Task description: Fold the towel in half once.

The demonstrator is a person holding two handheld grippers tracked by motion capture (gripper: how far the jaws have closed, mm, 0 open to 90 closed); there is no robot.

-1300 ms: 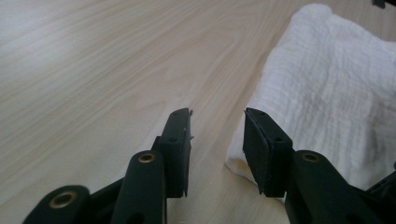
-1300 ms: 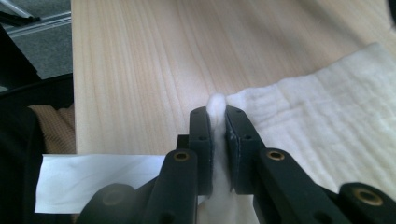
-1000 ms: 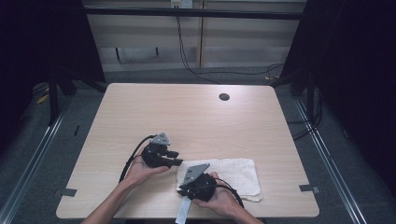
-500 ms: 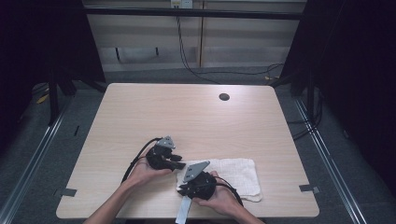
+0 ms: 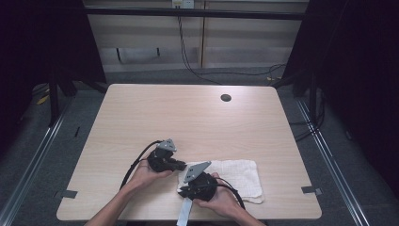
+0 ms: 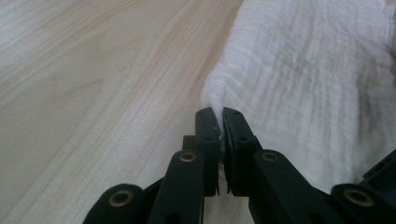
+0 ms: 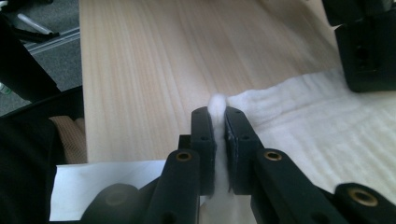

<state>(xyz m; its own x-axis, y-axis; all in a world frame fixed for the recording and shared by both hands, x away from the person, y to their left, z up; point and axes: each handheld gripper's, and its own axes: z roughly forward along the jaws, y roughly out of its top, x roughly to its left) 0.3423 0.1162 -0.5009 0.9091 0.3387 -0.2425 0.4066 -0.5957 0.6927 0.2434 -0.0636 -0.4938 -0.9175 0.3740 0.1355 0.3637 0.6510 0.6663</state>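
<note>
A white cloth (image 5: 235, 176) lies flat near the table's front edge. My left gripper (image 5: 182, 166) is at the cloth's left edge, and its jaws have just been closing. In the left gripper view the gripper (image 6: 219, 116) is shut on a pinched fold of the cloth (image 6: 303, 79). My right gripper (image 5: 181, 189) is at the cloth's near left corner, just in front of the left one. Seen from its own camera, the right gripper (image 7: 217, 114) is shut on a raised tuft of the cloth (image 7: 327, 126), with the left gripper's body (image 7: 369, 46) close at the upper right.
The pale wooden table (image 5: 188, 122) has a small dark hole (image 5: 226, 98) at the back. A white paper strip (image 5: 185, 214) hangs over the front edge below my right hand. Dark floor, rails and cables surround the table.
My left gripper has edged slightly towards the cloth's left edge. The right hand has stayed where it was.
</note>
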